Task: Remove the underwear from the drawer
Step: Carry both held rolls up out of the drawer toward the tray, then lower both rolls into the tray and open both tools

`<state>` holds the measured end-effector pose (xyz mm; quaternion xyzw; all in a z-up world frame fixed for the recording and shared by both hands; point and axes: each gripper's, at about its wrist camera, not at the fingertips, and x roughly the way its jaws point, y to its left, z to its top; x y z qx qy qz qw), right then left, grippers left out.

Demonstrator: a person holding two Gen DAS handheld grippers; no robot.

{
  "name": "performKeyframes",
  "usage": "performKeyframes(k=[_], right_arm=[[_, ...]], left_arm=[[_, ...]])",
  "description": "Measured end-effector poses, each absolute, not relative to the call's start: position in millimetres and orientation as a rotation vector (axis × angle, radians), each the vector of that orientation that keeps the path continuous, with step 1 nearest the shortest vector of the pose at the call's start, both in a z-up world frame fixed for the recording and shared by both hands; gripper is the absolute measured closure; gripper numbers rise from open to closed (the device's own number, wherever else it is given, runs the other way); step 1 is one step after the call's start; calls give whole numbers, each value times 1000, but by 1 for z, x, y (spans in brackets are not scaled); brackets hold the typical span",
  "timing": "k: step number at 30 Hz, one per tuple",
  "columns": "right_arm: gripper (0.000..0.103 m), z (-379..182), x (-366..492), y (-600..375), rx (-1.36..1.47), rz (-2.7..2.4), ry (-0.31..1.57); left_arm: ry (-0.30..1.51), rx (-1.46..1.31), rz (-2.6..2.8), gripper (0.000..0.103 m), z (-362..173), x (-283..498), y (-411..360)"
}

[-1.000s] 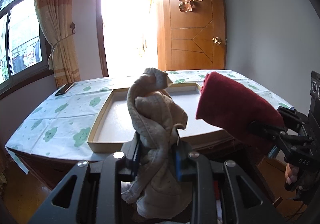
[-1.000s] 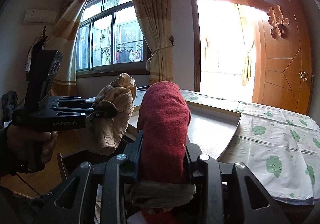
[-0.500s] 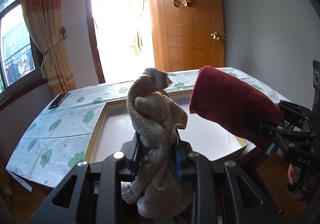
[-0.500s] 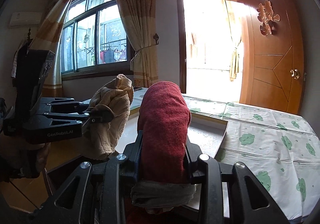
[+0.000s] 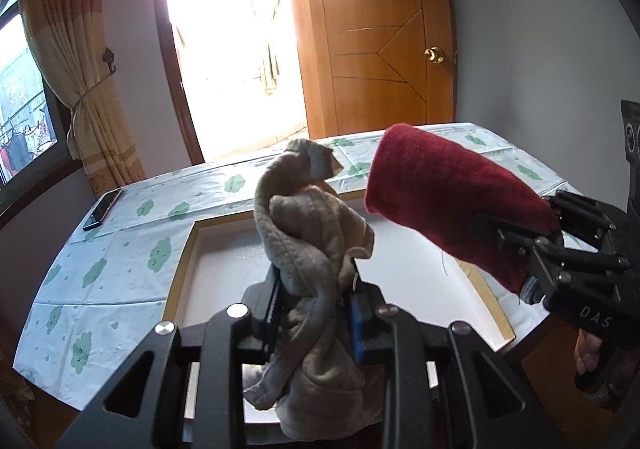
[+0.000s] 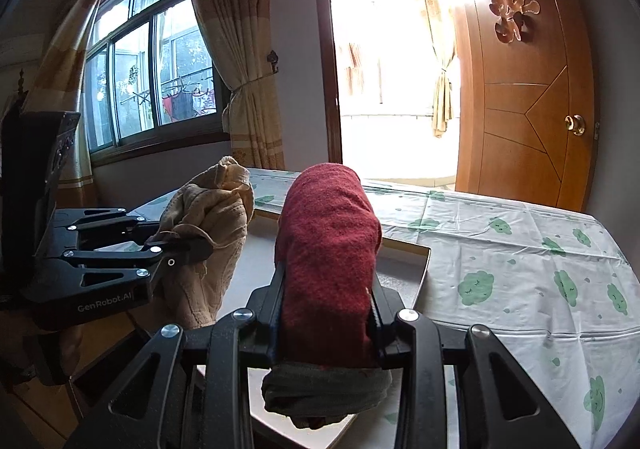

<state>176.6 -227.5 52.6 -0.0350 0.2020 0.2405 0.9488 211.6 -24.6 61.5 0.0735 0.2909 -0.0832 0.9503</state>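
My left gripper (image 5: 316, 289) is shut on a beige piece of underwear (image 5: 316, 233), which stands up between the fingers and hangs below them; it also shows in the right wrist view (image 6: 208, 225). My right gripper (image 6: 326, 313) is shut on a rolled dark red piece of underwear (image 6: 330, 249), also seen at the right of the left wrist view (image 5: 444, 201). Both are held above a shallow white tray with a wooden rim (image 5: 180, 277) on the table. The drawer is not in view.
The table wears a white cloth with green prints (image 6: 512, 265). A dark phone (image 5: 102, 209) lies at its far left edge. Behind are a wooden door (image 5: 384, 49), a bright doorway, curtains (image 6: 236, 61) and a window.
Both grippers have moved forward and over the table with their garments; the tray now lies under them. Both grips are unchanged.
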Motion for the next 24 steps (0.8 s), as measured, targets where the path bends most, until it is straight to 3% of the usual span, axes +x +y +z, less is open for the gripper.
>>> performKeyframes(k=[24], right_arm=[[67, 42, 272, -225, 61, 330, 641]], left_arm=[[841, 86, -181, 78, 36, 314, -40]])
